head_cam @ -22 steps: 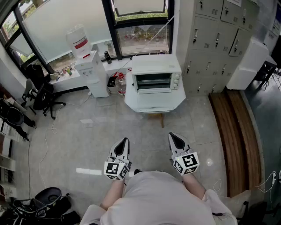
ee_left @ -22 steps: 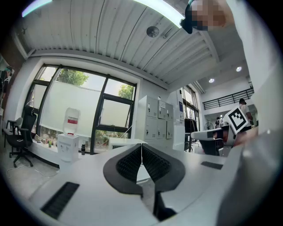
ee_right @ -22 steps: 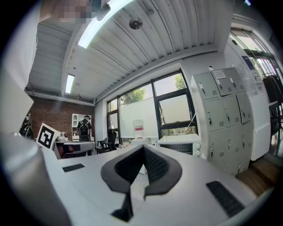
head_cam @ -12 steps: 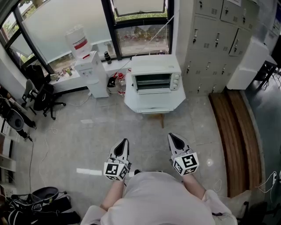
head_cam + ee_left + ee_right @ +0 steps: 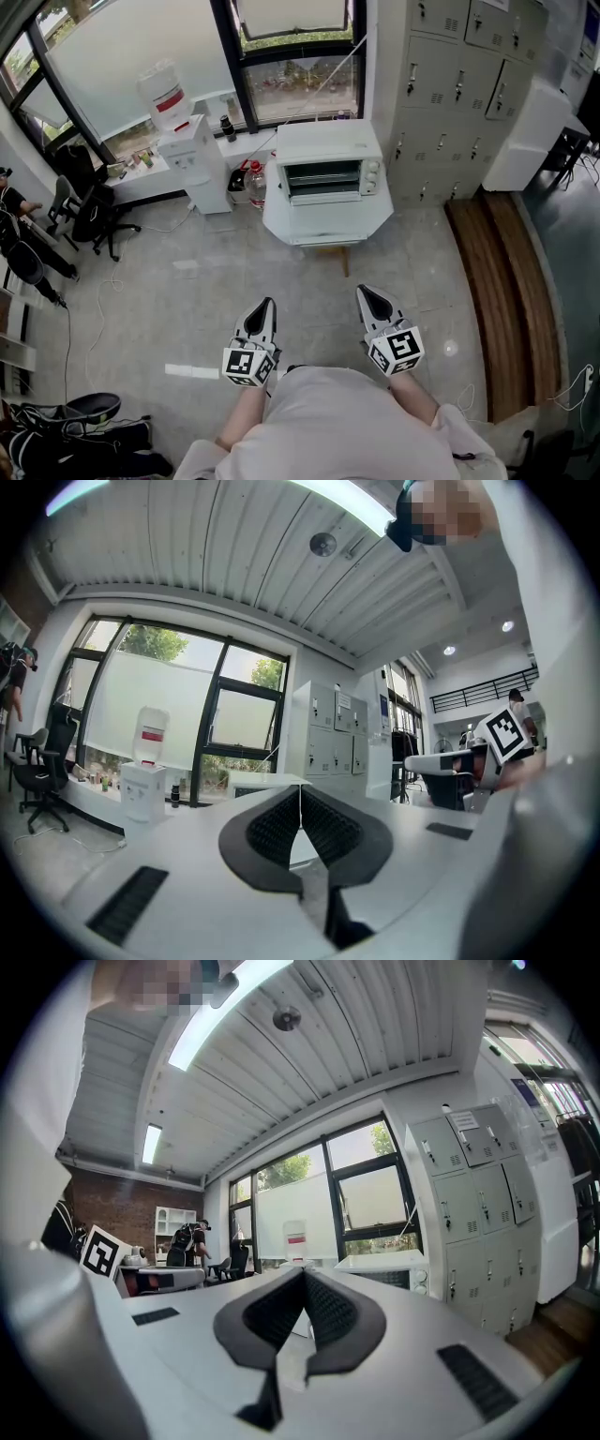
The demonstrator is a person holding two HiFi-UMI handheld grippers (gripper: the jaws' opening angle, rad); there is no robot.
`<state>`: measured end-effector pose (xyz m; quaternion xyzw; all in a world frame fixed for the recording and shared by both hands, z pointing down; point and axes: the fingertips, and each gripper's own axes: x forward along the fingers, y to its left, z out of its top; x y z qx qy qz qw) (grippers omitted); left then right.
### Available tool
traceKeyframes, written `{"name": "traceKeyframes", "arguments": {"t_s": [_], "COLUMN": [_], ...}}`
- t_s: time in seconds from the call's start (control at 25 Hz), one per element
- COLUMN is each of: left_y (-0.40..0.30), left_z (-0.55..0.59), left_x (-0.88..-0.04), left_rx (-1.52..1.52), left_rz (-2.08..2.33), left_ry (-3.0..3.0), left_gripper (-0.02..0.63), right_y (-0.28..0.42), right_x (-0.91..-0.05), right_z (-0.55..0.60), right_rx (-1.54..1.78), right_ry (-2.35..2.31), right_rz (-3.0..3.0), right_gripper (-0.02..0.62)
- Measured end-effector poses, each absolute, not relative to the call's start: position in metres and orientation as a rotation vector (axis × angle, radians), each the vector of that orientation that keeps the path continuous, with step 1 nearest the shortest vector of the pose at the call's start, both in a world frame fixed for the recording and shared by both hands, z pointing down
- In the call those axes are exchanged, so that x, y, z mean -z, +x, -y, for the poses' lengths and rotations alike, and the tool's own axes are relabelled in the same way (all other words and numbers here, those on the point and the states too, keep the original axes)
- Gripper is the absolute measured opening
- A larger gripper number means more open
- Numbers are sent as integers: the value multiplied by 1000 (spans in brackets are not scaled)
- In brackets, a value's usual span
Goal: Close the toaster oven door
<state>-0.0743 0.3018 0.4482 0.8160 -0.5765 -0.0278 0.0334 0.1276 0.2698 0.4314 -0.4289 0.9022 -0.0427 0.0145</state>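
The white toaster oven (image 5: 328, 167) stands on a white table (image 5: 328, 223) by the window, some way ahead of me. Its dark cavity faces me and the door looks dropped open below it. Both grippers are held low in front of my body, well short of the table. My left gripper (image 5: 264, 307) is shut and empty, its pads meeting in the left gripper view (image 5: 300, 797). My right gripper (image 5: 365, 292) is shut and empty too (image 5: 305, 1277). The oven (image 5: 255, 784) shows far off beyond the left jaws, and the oven (image 5: 386, 1264) shows again past the right jaws.
A water dispenser (image 5: 184, 141) stands left of the table, with bottles on the floor between them. Grey lockers (image 5: 459, 75) line the right wall above a wooden strip (image 5: 502, 281). Office chairs (image 5: 84, 202) and a person (image 5: 14, 202) are at the left, bags (image 5: 75, 436) at bottom left.
The head view has shifted slightly, so the oven and table sit a little further left in the picture. A person has come into view at the left edge. Both grippers have barely moved and stay shut.
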Motion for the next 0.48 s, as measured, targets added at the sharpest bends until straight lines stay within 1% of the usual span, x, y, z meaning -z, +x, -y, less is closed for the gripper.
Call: {"name": "traceKeyframes", "arguments": {"t_s": [0.48], "left_y": [-68], "left_z": [-273], "left_x": [-444], "left_rx": [123], "left_rz": [1773], "left_ry": [2536], "left_gripper": [20], "right_y": [131], "right_x": [-433], "right_z": [-242], "right_rx": [131], "right_ry": [-1337], "right_rz": [-2813], "right_gripper": [6]}}
